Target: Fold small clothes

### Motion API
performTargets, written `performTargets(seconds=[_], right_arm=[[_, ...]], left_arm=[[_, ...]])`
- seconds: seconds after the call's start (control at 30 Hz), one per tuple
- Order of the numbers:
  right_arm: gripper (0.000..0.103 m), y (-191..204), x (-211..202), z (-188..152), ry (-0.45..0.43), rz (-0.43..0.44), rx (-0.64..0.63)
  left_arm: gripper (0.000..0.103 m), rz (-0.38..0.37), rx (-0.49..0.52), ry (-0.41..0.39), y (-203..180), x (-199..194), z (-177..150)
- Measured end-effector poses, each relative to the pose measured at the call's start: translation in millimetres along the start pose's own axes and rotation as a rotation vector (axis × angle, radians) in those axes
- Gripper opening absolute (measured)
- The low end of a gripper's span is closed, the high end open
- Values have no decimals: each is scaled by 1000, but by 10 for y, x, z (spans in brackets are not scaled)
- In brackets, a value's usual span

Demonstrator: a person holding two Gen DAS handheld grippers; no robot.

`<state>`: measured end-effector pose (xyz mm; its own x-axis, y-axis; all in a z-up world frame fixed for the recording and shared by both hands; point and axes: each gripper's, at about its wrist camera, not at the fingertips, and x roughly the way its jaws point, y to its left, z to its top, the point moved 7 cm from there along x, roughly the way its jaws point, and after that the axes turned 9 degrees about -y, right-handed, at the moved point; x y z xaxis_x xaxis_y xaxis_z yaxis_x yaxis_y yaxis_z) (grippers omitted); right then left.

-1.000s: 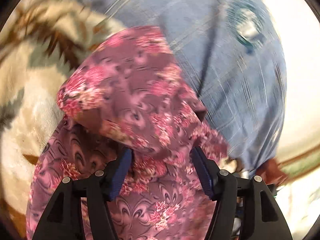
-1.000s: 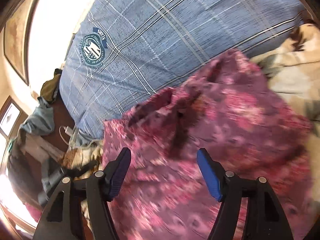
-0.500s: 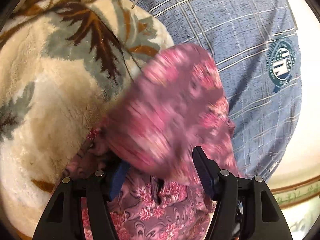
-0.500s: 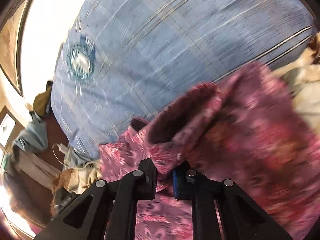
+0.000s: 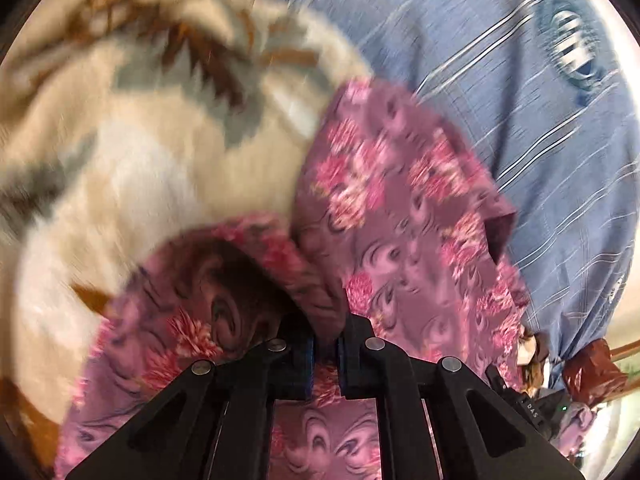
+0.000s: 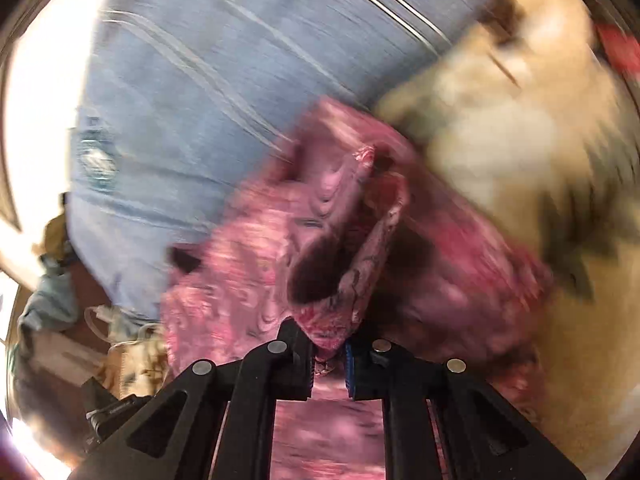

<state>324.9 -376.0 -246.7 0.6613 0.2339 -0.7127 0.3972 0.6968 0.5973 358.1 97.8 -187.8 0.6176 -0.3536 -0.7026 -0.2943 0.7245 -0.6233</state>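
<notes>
Garment pinched at both tools

Item: pink floral garment [image 5: 400,216], purple ground with pink blossoms, lying crumpled between a blue plaid pillow [image 5: 520,80] and a cream leaf-print blanket [image 5: 140,160].

Left tool [image 5: 325,354]: I see its two black arms drawn close, nipping a raised fold of the garment; the cloth rises from the grip and drapes to either side.

Right tool [image 6: 329,360]: likewise pressed together on a bunched edge of the same garment [image 6: 328,240], with a dark hollow of the fabric opening just above the grip.

Surroundings: pillow [image 6: 200,80] bears a round crest; blanket [image 6: 520,140] lies to the right. Both views are motion-blurred, so finer detail is unreadable.
</notes>
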Motion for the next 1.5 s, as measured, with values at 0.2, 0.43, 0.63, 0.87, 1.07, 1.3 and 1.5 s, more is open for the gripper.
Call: performTargets(seconds=[0.2,0.43,0.63,0.87,1.07,1.3,1.5], right_arm=[[32,-18,-76,163,-54,70,118],[6,111,-281,362,-129,21,-71],[15,-82,-273,241,-41,-92,-145],[21,219,-872,644,-286,-84,-206],[31,1035,-21,438,-11,125,-280],[46,1006,791,346,103,7,-146],[8,1298,1059,351,185,141,-113]], left_arm=[[7,-14,14,-32,-49,-119,31],[9,1,17,-5,-52,-71,-21],[12,-60,20,-19,-247,-268,-108],[24,-148,175,-162,-624,-714,-15],[41,-38,176,-183,-328,-392,270],[41,12,148,-129,-229,-157,276],[41,32,179,-142,-310,-105,276]])
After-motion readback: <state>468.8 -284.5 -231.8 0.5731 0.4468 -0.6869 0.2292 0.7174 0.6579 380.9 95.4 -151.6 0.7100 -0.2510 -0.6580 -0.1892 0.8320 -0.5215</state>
